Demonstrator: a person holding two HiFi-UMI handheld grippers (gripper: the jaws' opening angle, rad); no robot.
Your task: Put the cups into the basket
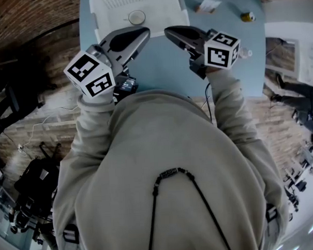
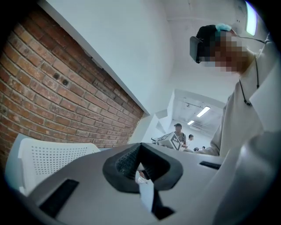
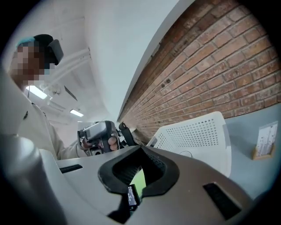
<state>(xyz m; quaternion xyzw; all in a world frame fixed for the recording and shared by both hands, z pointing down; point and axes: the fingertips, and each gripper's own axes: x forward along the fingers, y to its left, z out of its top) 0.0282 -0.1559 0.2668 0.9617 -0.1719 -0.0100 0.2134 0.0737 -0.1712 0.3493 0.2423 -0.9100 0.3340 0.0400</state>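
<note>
In the head view a white perforated basket (image 1: pixel 102 18) stands at the far end of the blue table (image 1: pixel 169 69), with one round cup (image 1: pixel 137 17) inside it. My left gripper (image 1: pixel 144 30) and right gripper (image 1: pixel 168 30) are held up side by side in front of the basket, their tips pointing toward each other. Both are shut with nothing between the jaws. The left gripper view shows its closed jaws (image 2: pixel 140 145) with the basket (image 2: pixel 48 154) at lower left. The right gripper view shows closed jaws (image 3: pixel 141 147) and the basket (image 3: pixel 197 132) behind them.
A small card stand (image 1: pixel 208 5) and a yellow object (image 1: pixel 247 17) sit on the table's far right; the card stand (image 3: pixel 263 140) also shows in the right gripper view. A brick wall (image 3: pixel 210 74) runs behind the table. People stand far off in the room (image 2: pixel 178 132).
</note>
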